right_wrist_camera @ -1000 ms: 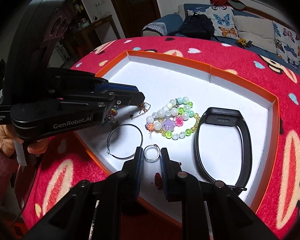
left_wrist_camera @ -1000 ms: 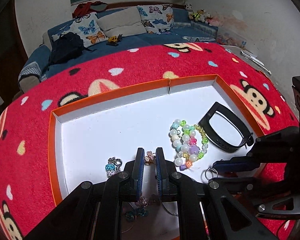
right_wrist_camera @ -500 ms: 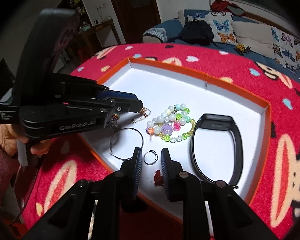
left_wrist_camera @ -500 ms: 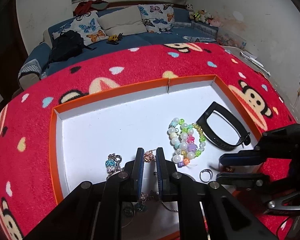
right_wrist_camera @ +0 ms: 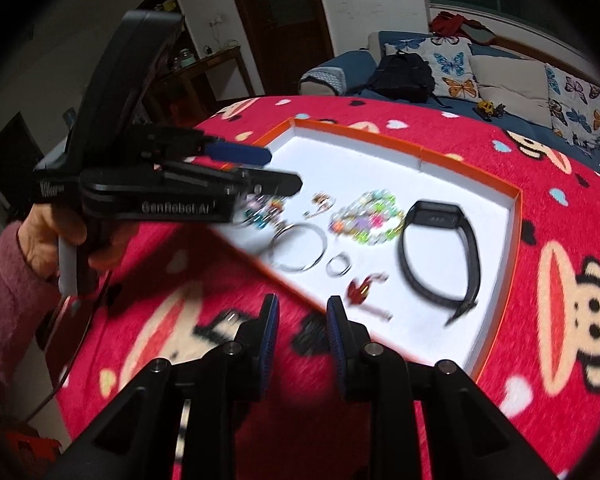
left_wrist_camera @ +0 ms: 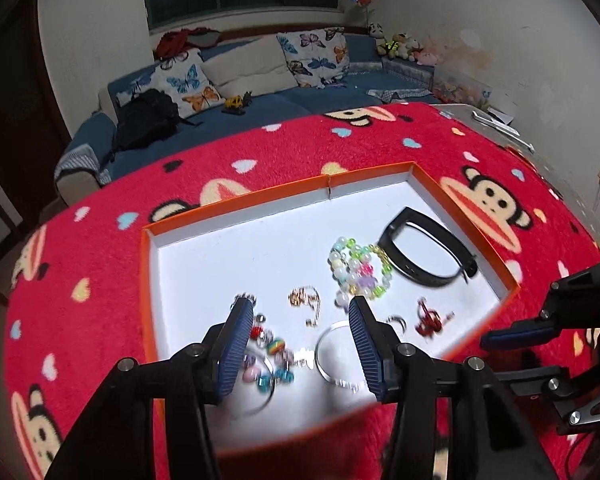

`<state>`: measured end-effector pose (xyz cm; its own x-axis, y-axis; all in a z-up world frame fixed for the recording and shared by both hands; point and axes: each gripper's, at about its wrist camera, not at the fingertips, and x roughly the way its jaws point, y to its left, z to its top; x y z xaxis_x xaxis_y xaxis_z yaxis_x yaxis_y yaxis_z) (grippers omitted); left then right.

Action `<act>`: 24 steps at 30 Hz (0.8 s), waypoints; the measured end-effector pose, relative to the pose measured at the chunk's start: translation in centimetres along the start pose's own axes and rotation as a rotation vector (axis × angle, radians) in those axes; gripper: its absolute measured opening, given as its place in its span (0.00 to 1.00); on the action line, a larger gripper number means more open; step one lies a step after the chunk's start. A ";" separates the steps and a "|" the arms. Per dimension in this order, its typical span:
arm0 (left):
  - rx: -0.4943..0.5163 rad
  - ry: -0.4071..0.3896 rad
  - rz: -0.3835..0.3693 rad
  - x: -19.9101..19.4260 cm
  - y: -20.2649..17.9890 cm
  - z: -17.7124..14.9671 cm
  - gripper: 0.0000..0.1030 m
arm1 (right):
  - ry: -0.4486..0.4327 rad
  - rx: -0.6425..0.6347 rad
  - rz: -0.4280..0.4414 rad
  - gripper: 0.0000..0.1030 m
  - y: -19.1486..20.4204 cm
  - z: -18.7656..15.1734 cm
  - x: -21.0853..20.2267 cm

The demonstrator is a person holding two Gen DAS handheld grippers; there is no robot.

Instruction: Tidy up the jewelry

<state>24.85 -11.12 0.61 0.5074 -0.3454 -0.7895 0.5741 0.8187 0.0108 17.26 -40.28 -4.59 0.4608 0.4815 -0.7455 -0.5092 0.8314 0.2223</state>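
An orange-rimmed white tray (left_wrist_camera: 236, 204) (right_wrist_camera: 514, 208) holds the jewelry: a black band (left_wrist_camera: 424, 252) (right_wrist_camera: 440, 256), a pastel bead bracelet (left_wrist_camera: 358, 270) (right_wrist_camera: 366, 216), a gold chain piece (left_wrist_camera: 306, 298) (right_wrist_camera: 322, 202), a large silver hoop (left_wrist_camera: 334, 354) (right_wrist_camera: 298, 252), a small silver ring (right_wrist_camera: 338, 264), a red charm (left_wrist_camera: 430, 318) (right_wrist_camera: 360, 288) and coloured bead charms (left_wrist_camera: 270, 354) (right_wrist_camera: 262, 210). My left gripper (left_wrist_camera: 302, 336) (right_wrist_camera: 278, 170) is open and empty above the tray's near edge. My right gripper (right_wrist_camera: 302, 326) (left_wrist_camera: 520, 342) is open and empty, just outside the tray over the red cloth.
A red monkey-print cloth (left_wrist_camera: 80, 272) (right_wrist_camera: 572, 312) covers the table. A blue sofa with butterfly cushions (left_wrist_camera: 256, 76) and a black backpack (left_wrist_camera: 146, 118) stands beyond the table. A person's hand in a pink sleeve (right_wrist_camera: 40, 240) holds the left gripper.
Both grippers have pulled back and up from the tray. The left jaws have opened wide, leaving the gold chain piece in the tray. The right jaws have opened, away from the small ring.
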 end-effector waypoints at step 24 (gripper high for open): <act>-0.049 0.035 -0.060 -5.9 -4.2 -12.2 0.31 | 0.065 -0.095 0.041 0.23 4.7 -5.6 0.8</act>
<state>11.57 -6.92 -2.27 0.4498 -0.3794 -0.8085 0.5703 0.8187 -0.0669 11.18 -37.49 -7.68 0.3916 0.4933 -0.7767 -0.5945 0.7799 0.1956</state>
